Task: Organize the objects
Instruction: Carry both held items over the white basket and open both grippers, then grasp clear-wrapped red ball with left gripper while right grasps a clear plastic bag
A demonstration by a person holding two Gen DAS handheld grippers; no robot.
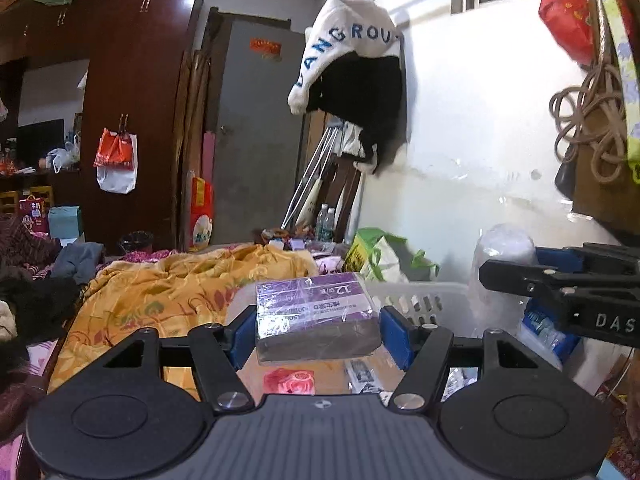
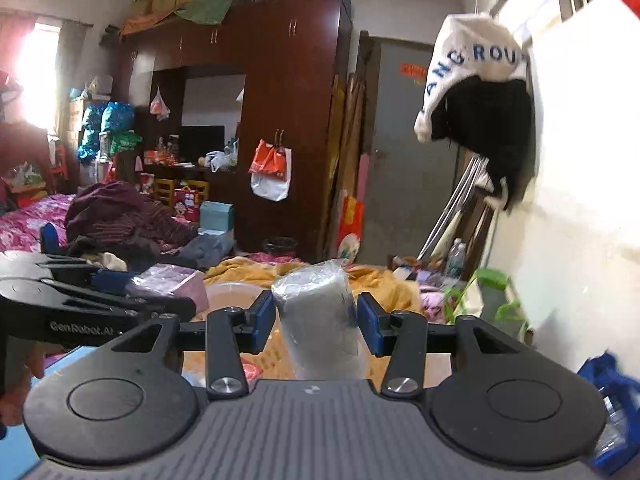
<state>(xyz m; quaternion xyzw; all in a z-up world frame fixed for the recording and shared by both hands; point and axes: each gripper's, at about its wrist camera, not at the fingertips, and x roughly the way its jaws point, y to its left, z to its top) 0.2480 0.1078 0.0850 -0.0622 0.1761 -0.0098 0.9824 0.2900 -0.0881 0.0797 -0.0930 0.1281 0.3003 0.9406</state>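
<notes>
Purple box (image 1: pixel 316 312), clear-wrapped grey-white roll (image 2: pixel 320 320), white slotted basket (image 1: pixel 420 300), orange floral-patterned quilt (image 1: pixel 168 292).

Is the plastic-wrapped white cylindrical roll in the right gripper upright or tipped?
Roughly upright. In the right wrist view the plastic-wrapped white roll stands on end between the right gripper's blue pads, leaning slightly; its base is hidden.

Right tool (image 1: pixel 568 292) cut off by frame edge, purple box (image 1: pixel 316 316) print too blurred to read, white basket (image 1: pixel 420 300) mostly hidden
</notes>
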